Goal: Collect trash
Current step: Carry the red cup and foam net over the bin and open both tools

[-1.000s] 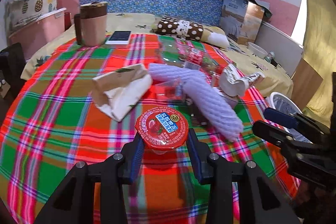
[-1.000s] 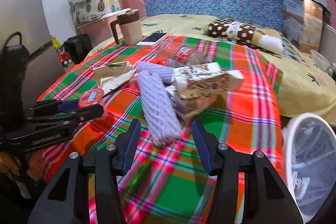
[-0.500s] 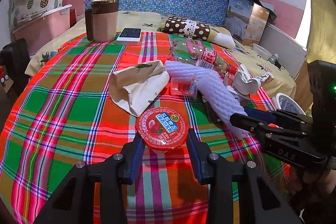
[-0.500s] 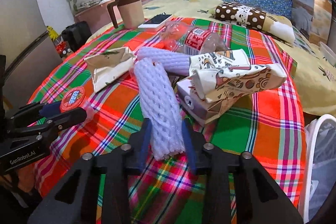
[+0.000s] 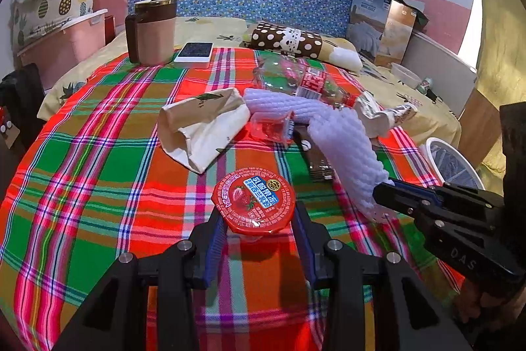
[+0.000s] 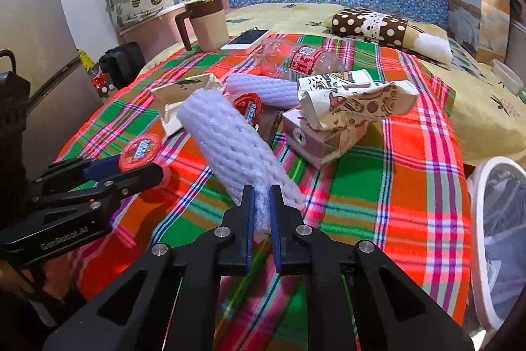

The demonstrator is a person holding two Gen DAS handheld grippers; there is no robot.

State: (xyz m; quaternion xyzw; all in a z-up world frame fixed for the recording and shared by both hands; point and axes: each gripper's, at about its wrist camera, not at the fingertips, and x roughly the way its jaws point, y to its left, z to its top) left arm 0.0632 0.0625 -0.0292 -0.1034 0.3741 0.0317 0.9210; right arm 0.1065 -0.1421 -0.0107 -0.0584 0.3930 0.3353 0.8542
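Note:
My left gripper (image 5: 258, 227) is shut on a small jelly cup with a red strawberry lid (image 5: 253, 202), held just above the plaid cloth; the same cup (image 6: 139, 152) and left gripper (image 6: 131, 168) show at the left of the right wrist view. My right gripper (image 6: 262, 198) is shut on the near end of a white foam net sleeve (image 6: 230, 143), squeezing it flat; the sleeve (image 5: 348, 153) slants up from the cloth. More trash lies behind: a second foam sleeve (image 6: 263, 87), a crushed plastic bottle (image 6: 302, 60), a crumpled printed wrapper (image 6: 355, 101), a small carton (image 6: 315, 142), another jelly cup (image 6: 248, 107).
A beige paper bag (image 5: 203, 124) lies mid-cloth. A pink mug (image 5: 153, 32) and a phone (image 5: 194, 53) stand at the far edge of the plaid-covered table (image 5: 82, 153). A white mesh bin (image 6: 499, 229) sits beyond the table's right edge. A bed with a dotted pillow (image 5: 286, 38) is behind.
My right gripper has moved in onto the near foam sleeve and closed its jaws on the end, lifting it. The left gripper keeps the jelly cup, hardly moved.

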